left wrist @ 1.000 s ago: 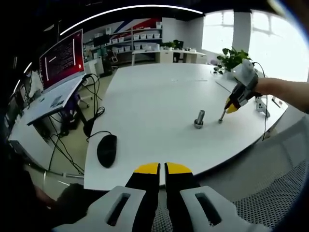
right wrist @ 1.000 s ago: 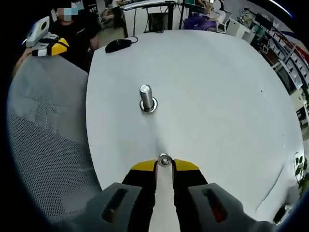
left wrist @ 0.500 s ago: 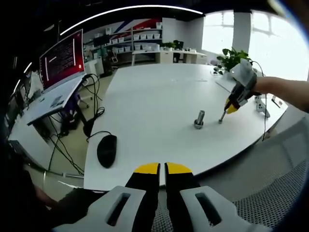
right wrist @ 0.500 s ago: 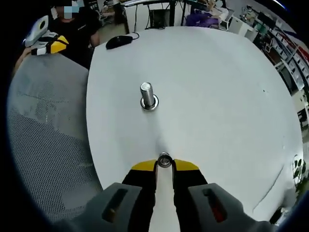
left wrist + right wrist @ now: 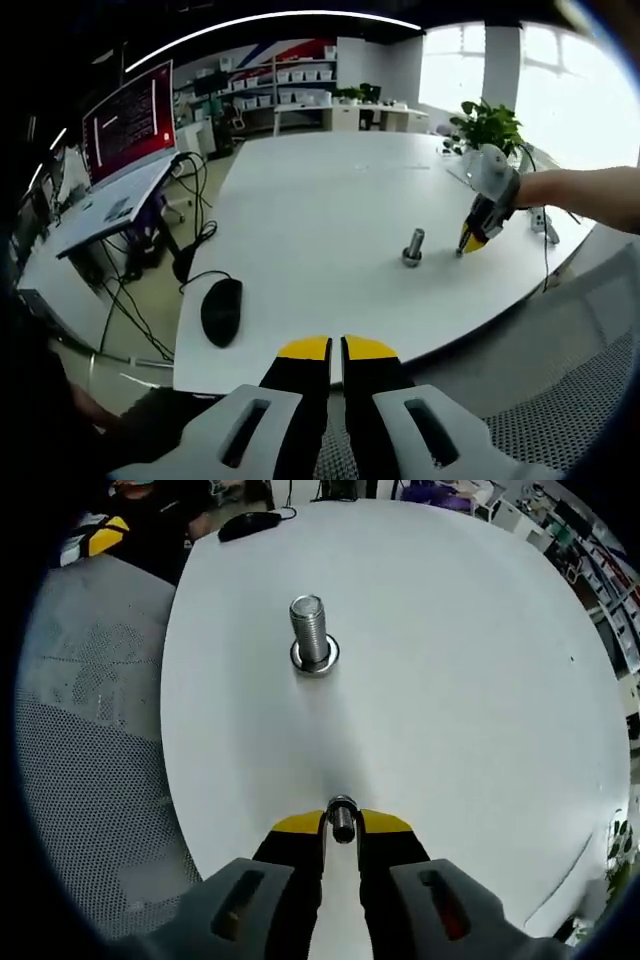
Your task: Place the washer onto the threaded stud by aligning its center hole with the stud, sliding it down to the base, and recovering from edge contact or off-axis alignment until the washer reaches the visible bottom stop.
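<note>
In the right gripper view, the right gripper (image 5: 342, 823) is seen with its yellow-tipped jaws drawn in tight on the washer (image 5: 342, 818), which is pinched on edge between the tips and held above the white table (image 5: 460, 670). The threaded stud (image 5: 311, 631) is seen ahead of the jaws, standing upright on the table on its wide round base, well apart from the washer, with its thread bare. Beyond the stud, near the far edge of the table, a black computer mouse (image 5: 250, 521) is laid. To the left of the table a grey mesh surface (image 5: 90, 770) is seen. In the left gripper view, the left gripper (image 5: 336, 350) is held low at the near edge of the table (image 5: 300, 220), its two yellow-tipped jaws brought together with only a thin slit between them and nothing held. Across the table the stud (image 5: 413, 246) is seen, and just to its right the right gripper (image 5: 470, 243) is pointed down toward the tabletop, held by a person's hand whose forearm (image 5: 585, 190) reaches in from the right. The mouse (image 5: 221, 311) is seen on the near left part of the table with its cable run off the edge. A monitor (image 5: 128, 122) with a red screen is set on a desk at the left, and a potted plant (image 5: 487, 126) is placed by the bright windows.
</note>
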The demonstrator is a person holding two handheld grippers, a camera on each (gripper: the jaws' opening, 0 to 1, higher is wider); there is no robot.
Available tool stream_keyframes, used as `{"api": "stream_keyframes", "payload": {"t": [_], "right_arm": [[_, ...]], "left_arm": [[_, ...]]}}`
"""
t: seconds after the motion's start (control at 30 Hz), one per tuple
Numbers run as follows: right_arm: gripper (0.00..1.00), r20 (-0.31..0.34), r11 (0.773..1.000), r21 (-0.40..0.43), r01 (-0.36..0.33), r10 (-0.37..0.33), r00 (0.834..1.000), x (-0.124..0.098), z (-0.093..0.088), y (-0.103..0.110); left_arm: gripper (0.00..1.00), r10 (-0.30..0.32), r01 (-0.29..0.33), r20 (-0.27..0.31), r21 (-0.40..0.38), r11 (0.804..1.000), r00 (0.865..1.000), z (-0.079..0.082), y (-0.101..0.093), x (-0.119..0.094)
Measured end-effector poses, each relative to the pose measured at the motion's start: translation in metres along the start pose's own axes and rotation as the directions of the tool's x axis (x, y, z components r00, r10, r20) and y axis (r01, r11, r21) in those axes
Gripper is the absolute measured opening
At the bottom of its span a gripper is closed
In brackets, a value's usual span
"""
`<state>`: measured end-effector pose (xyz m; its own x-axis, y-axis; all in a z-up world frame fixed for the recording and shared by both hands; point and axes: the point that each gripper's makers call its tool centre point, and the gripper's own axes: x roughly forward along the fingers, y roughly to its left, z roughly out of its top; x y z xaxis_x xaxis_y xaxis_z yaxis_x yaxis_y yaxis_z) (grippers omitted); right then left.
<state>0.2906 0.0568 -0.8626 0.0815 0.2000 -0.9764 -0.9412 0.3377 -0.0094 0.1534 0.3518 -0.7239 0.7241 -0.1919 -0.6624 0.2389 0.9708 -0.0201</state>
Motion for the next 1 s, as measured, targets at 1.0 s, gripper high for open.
{"api": "stream_keyframes", "payload": {"t": [1.0], "right_arm": [[0.26,0.492,0.903,0.393,0.173,-0.366,0.790,-0.210,0.011,0.015]], "left_arm": [[0.01,-0.052,0.052,-0.003,0.031,0.998,0.999,0.000,-0.009,0.000]]}}
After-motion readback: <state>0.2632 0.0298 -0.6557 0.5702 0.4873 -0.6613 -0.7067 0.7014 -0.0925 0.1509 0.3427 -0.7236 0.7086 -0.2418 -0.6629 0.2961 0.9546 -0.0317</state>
